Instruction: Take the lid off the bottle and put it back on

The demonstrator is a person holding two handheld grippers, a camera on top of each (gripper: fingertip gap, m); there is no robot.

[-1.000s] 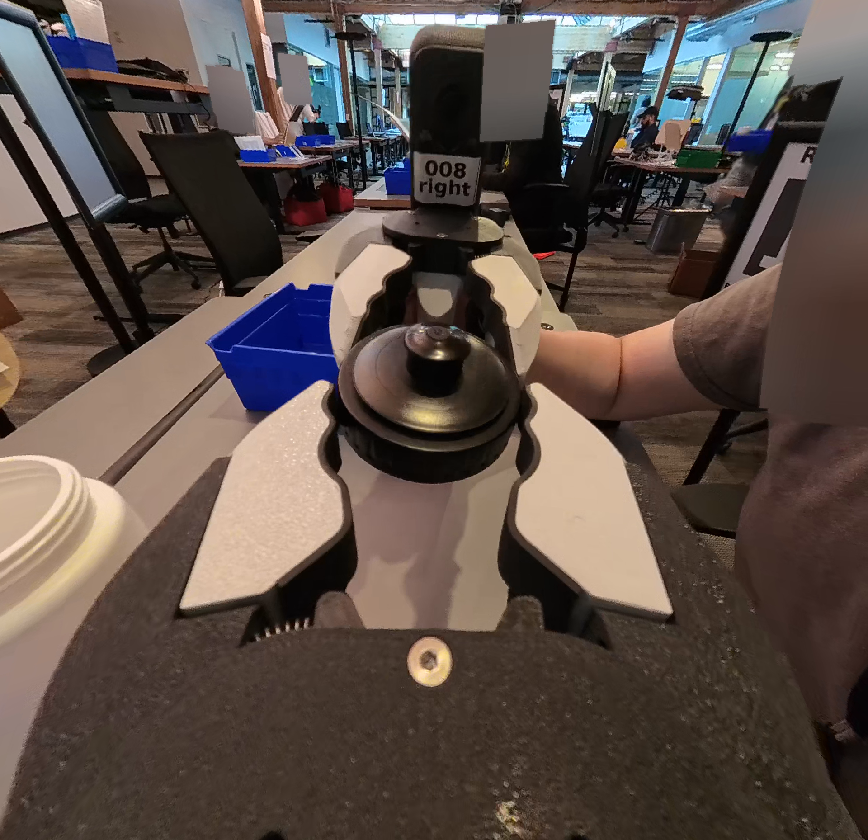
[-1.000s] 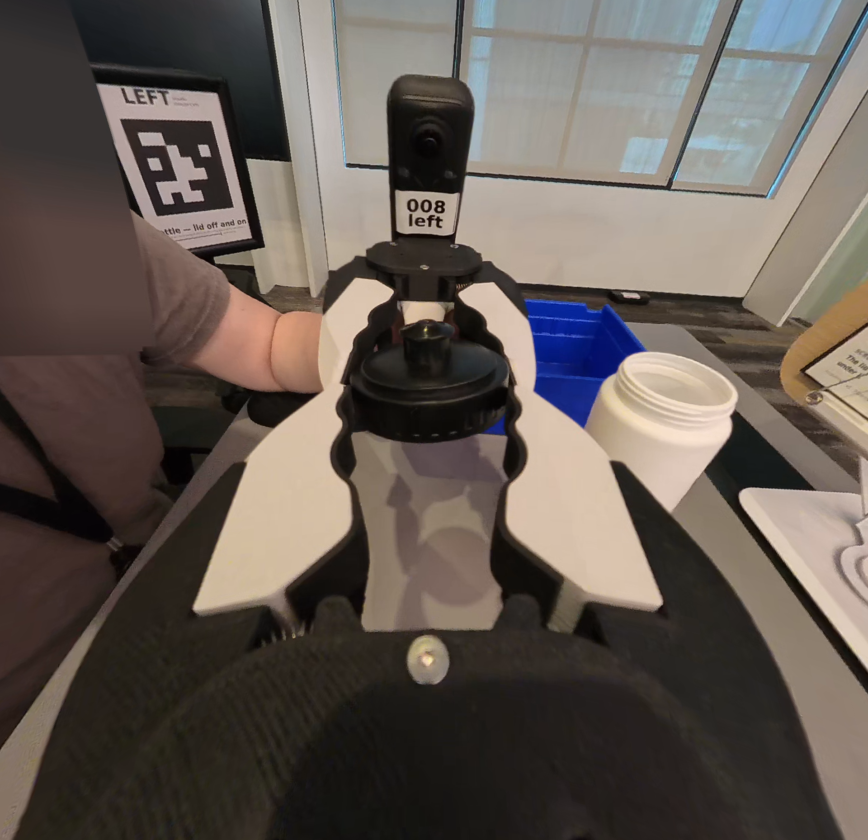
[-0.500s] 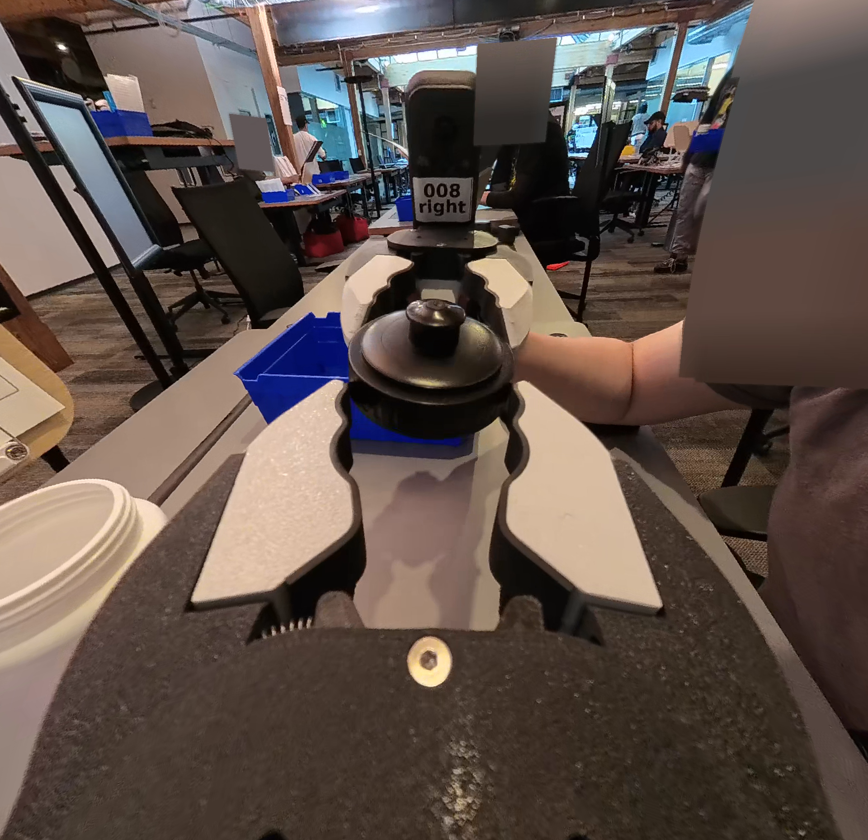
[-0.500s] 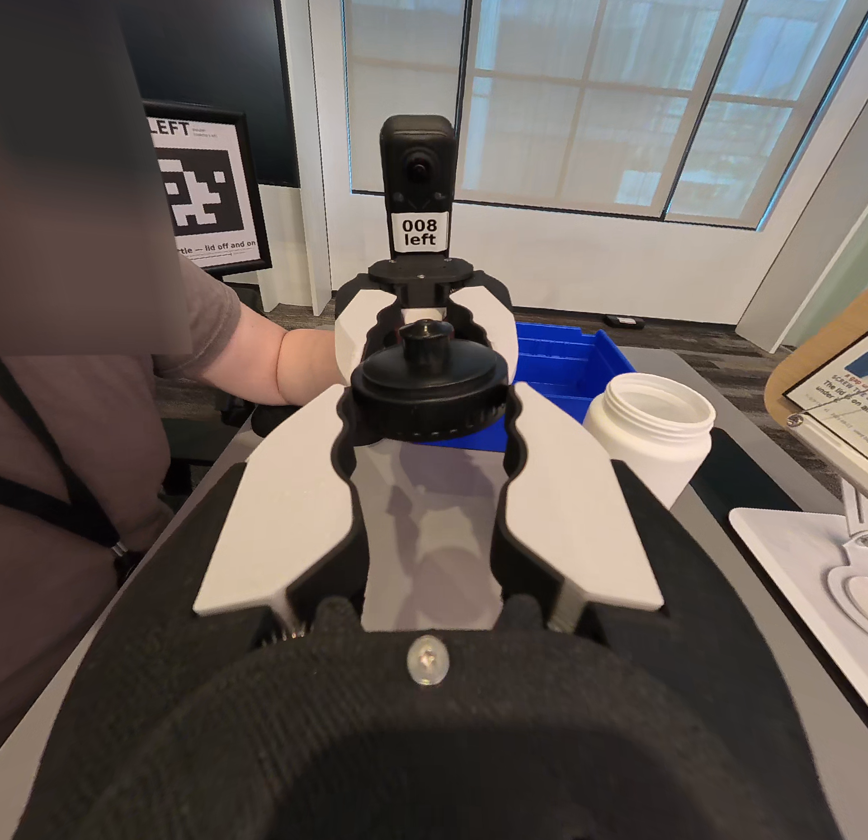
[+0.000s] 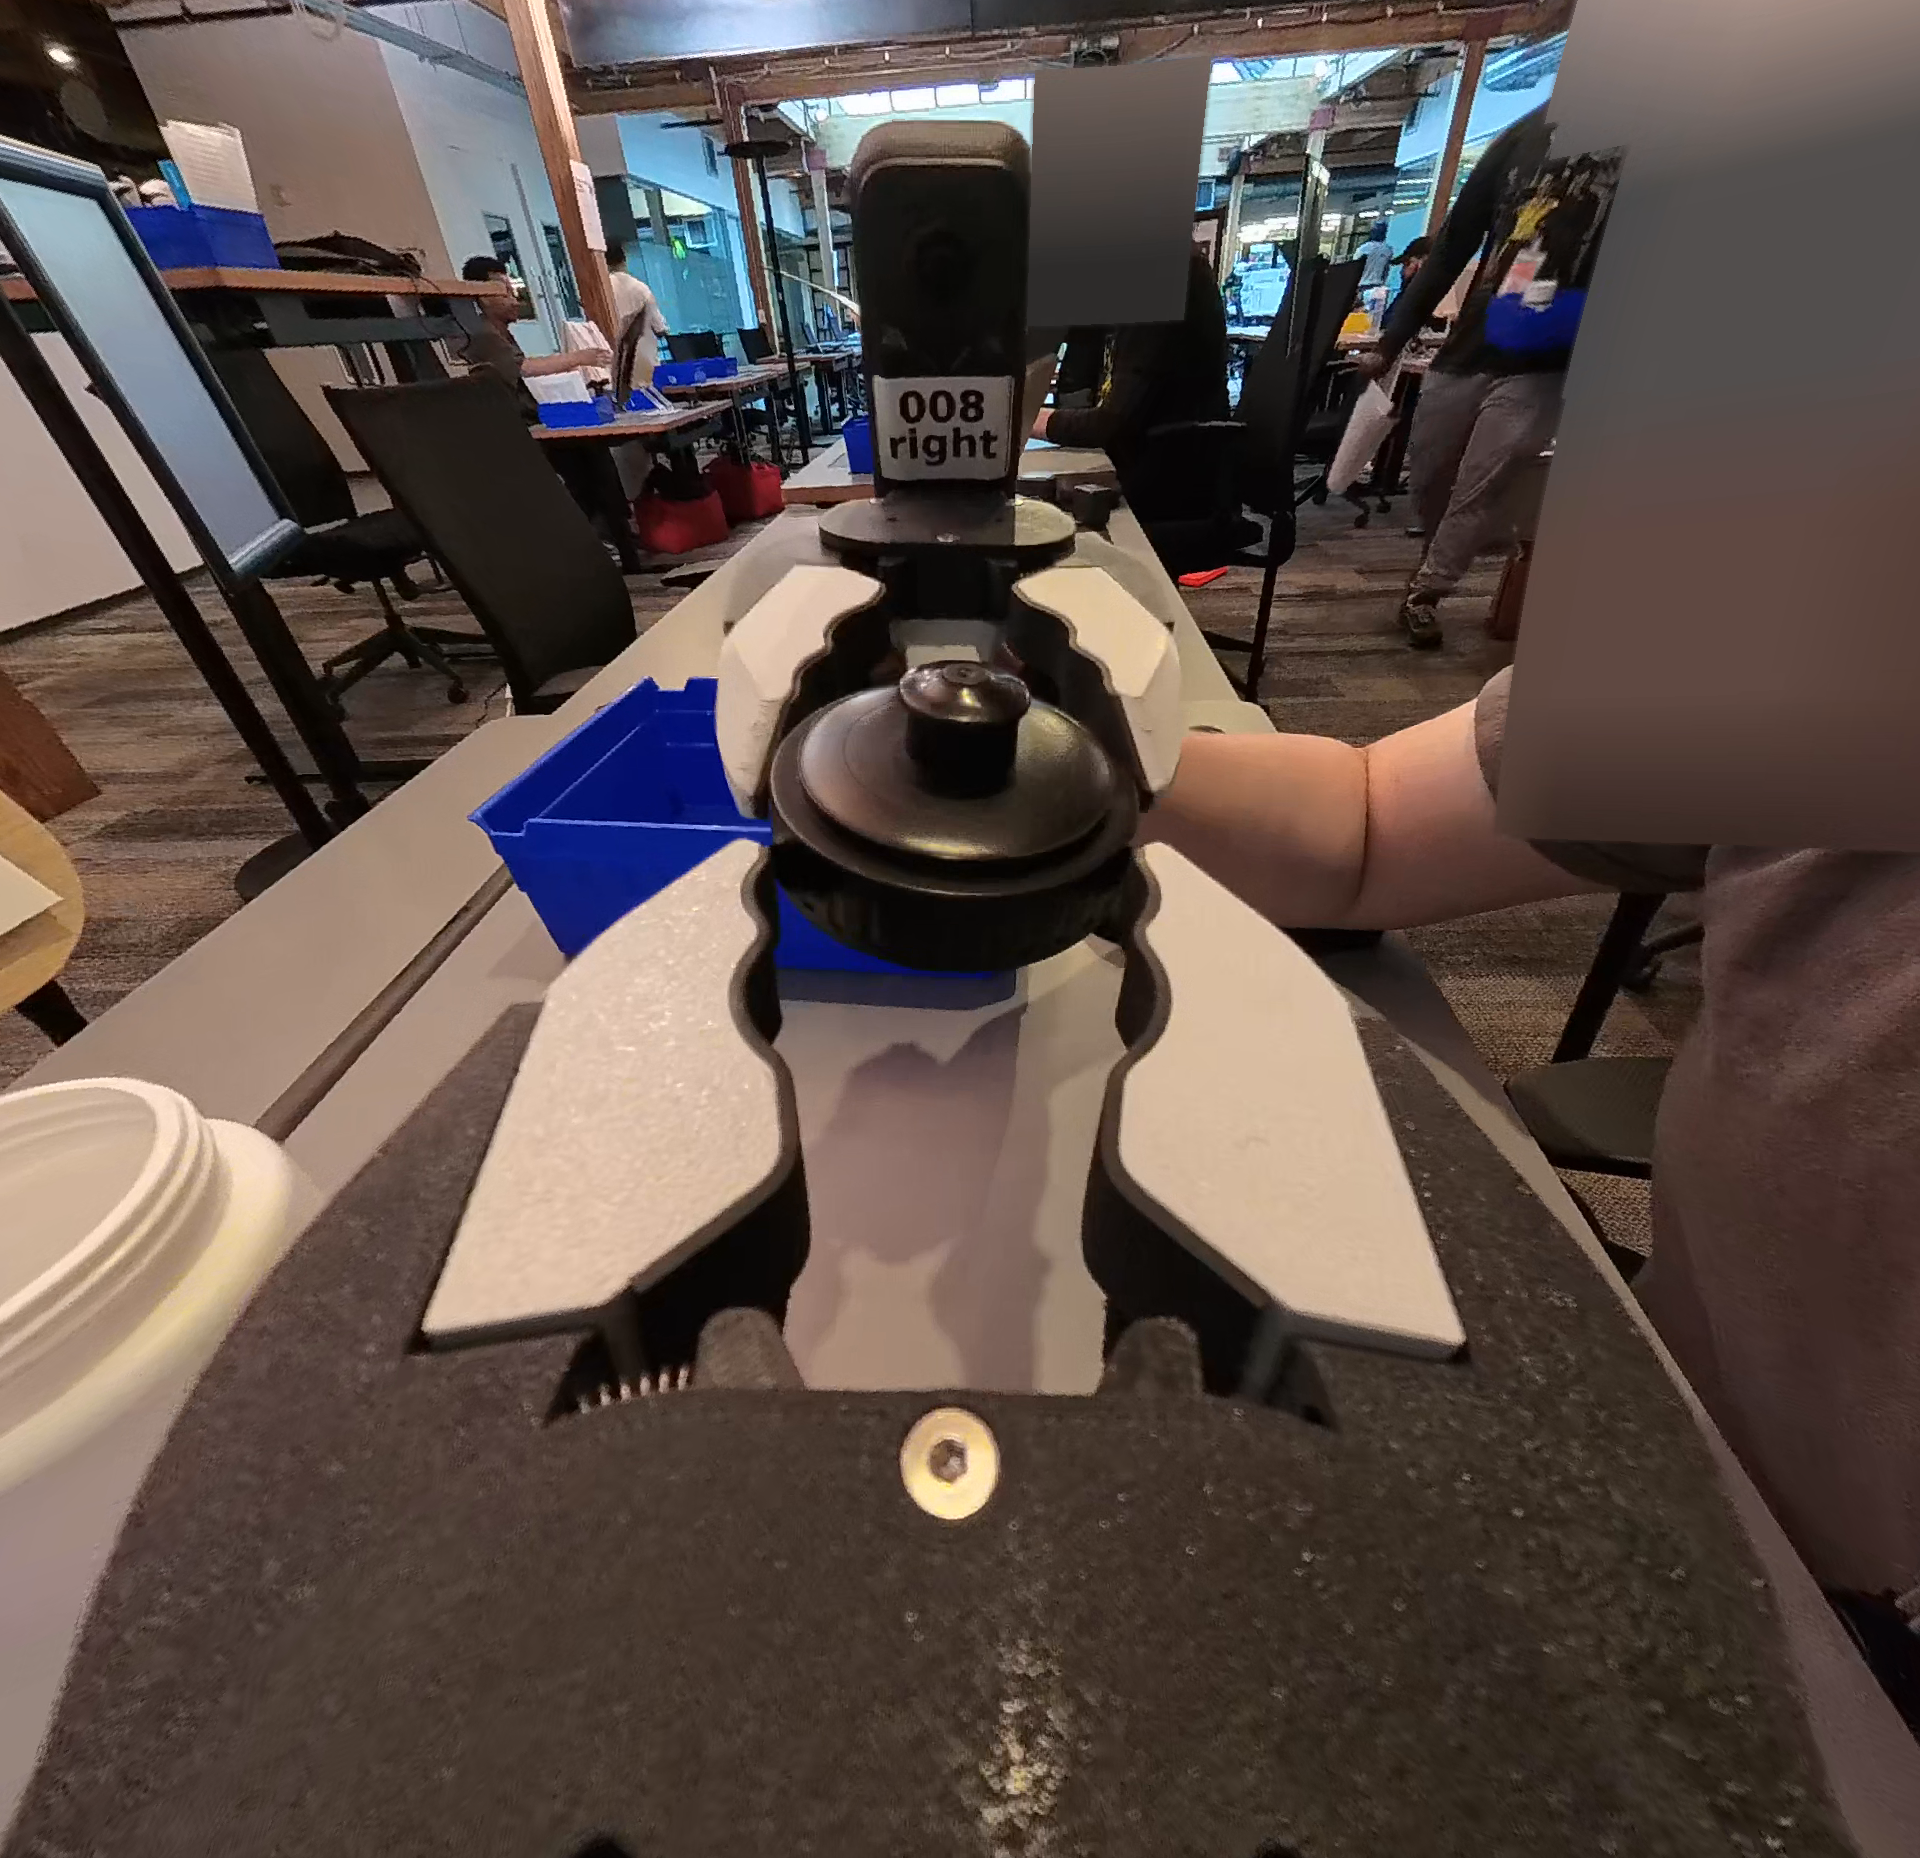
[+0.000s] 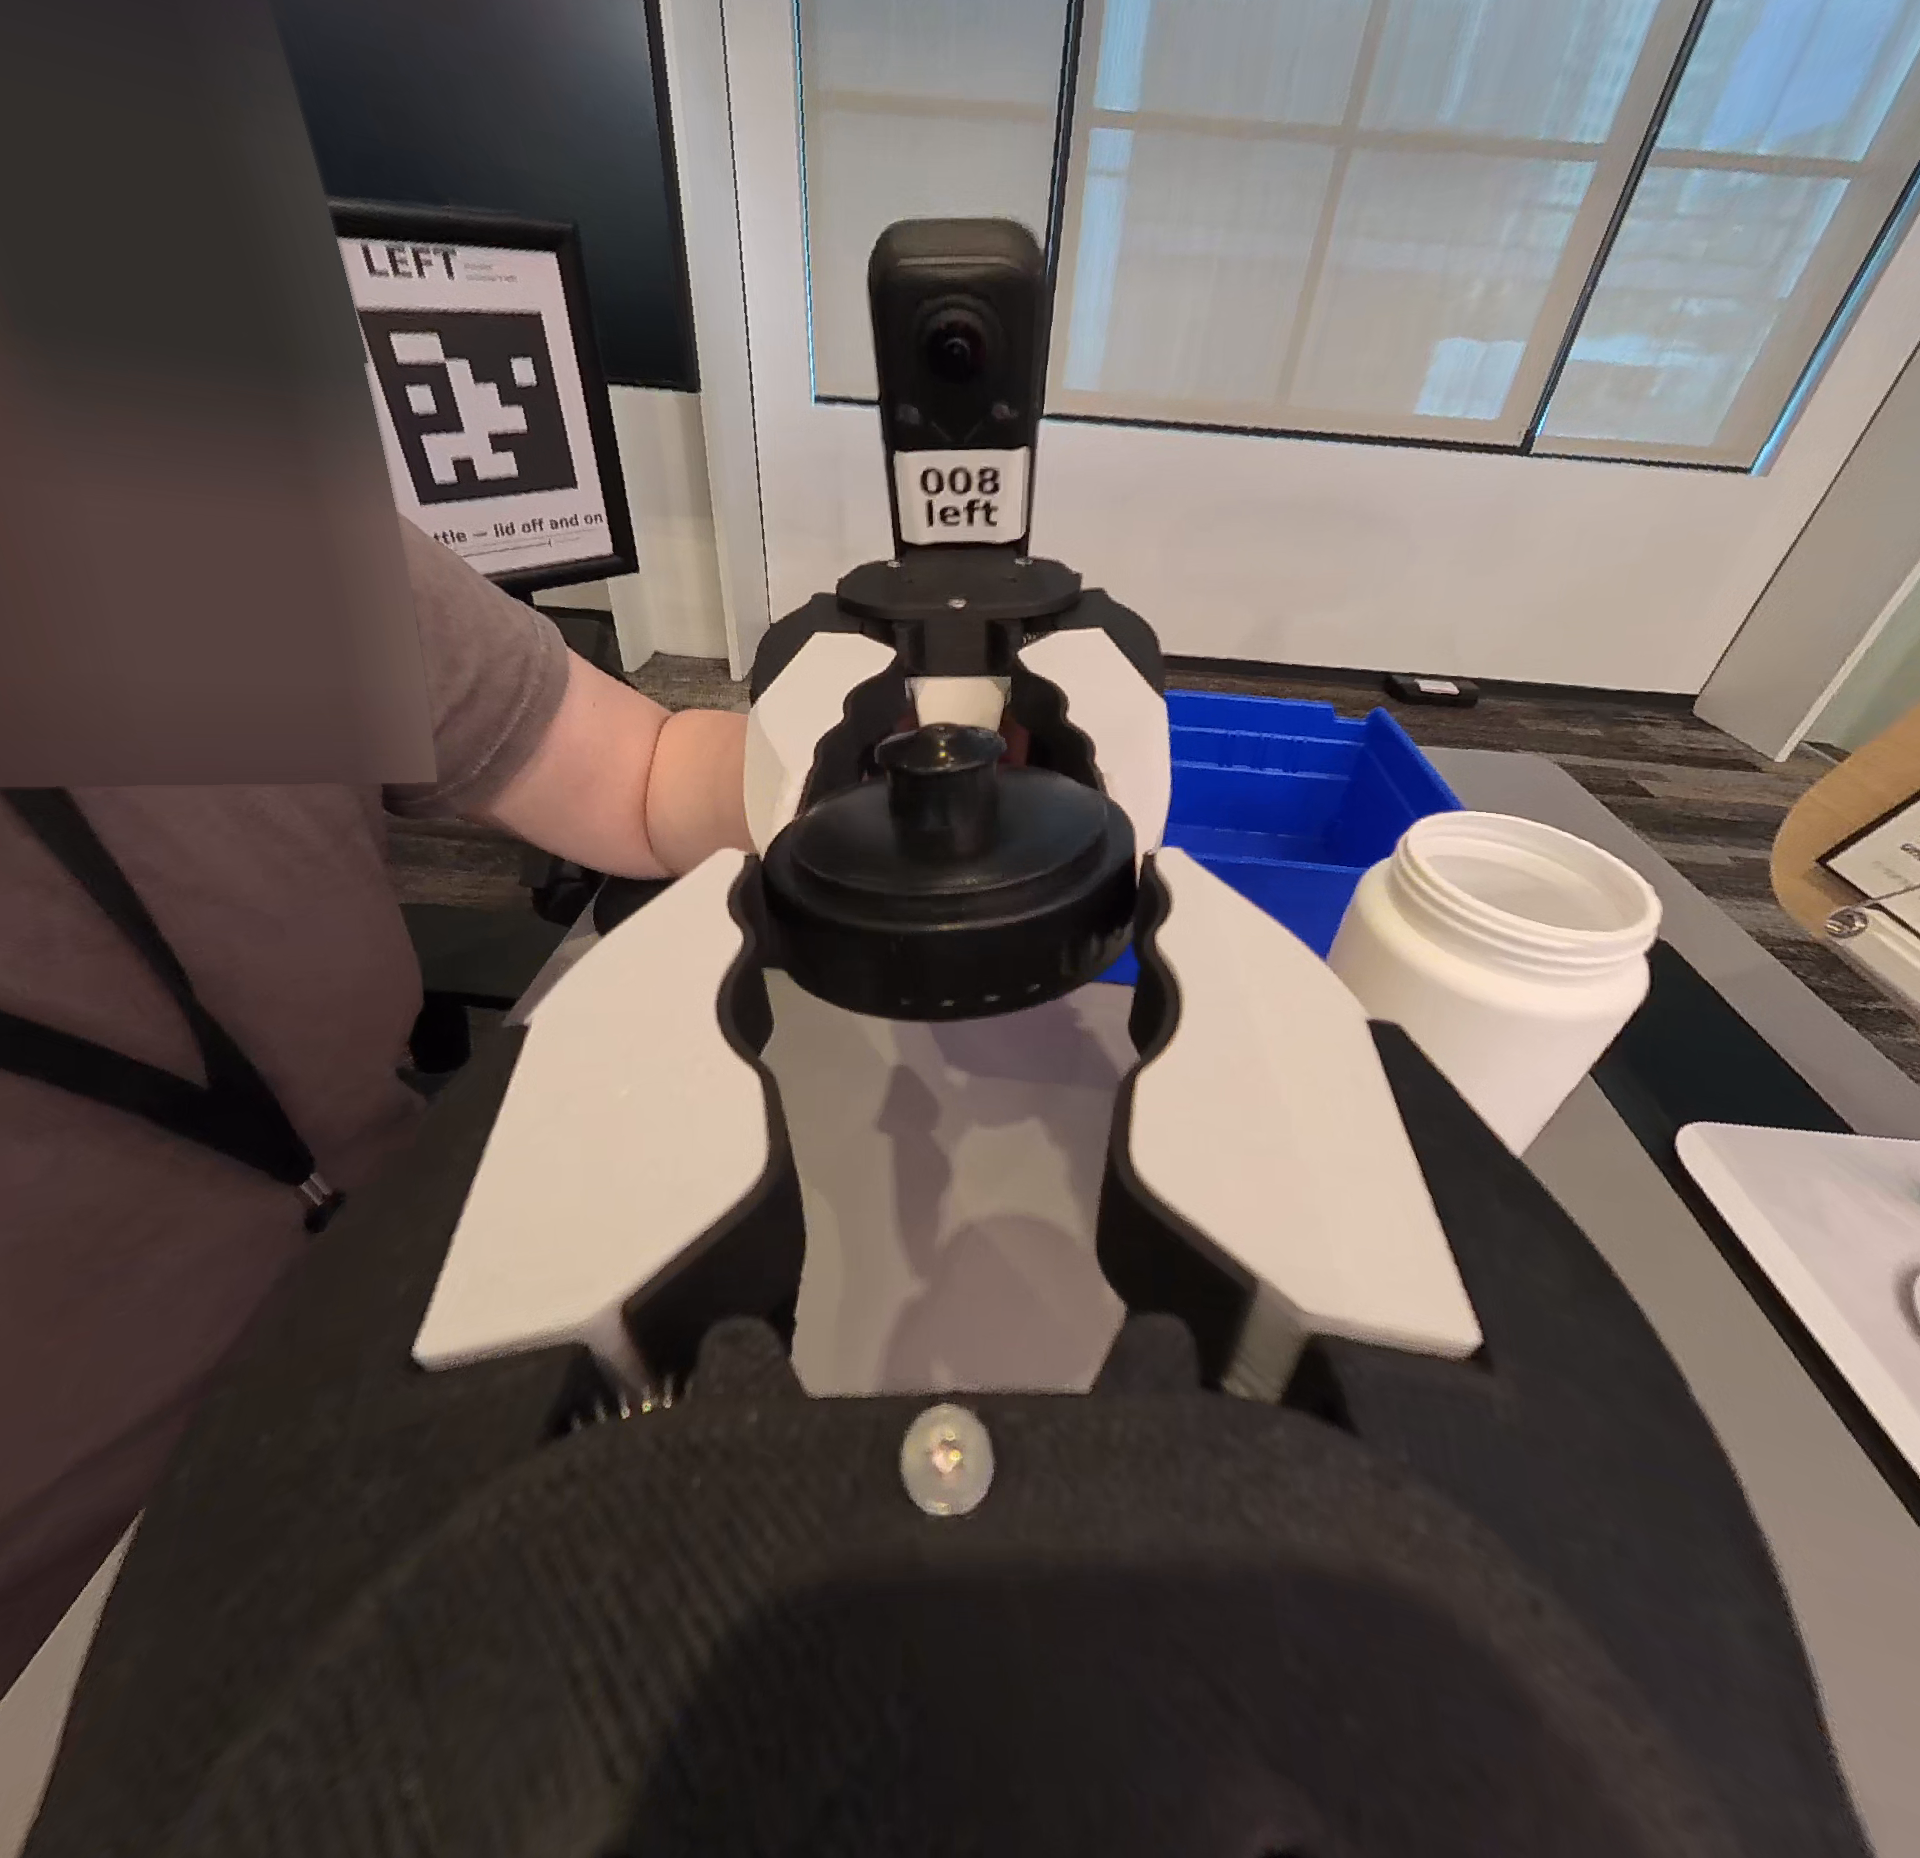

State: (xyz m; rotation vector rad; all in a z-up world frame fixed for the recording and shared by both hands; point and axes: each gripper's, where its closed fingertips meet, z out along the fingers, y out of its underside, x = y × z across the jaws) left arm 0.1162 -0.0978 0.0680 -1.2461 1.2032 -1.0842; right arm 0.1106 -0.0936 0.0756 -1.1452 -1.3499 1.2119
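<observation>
The black lid [image 5: 935, 800] with a knob on top is held in the air between both grippers, which face each other. My left gripper [image 5: 951, 904] is shut on the near side of the lid. My right gripper [image 6: 948, 925] is shut on the lid [image 6: 935, 863] from the opposite side. The right gripper's fingers [image 5: 1101, 645] show behind the lid in the left wrist view. The white bottle [image 6: 1496, 935] stands open on the table to the right in the right wrist view. It sits at the lower left in the left wrist view [image 5: 104, 1247].
A blue bin [image 5: 623, 832] stands on the grey table [image 5: 312, 956] beyond the lid; it also shows in the right wrist view [image 6: 1278, 790]. A white tray [image 6: 1808, 1216] lies at the right edge. A person's arm [image 5: 1299, 832] is close by.
Both grippers have risen a little with the lid between them, so the blue bin now shows under it. The bottle has stayed in place.
</observation>
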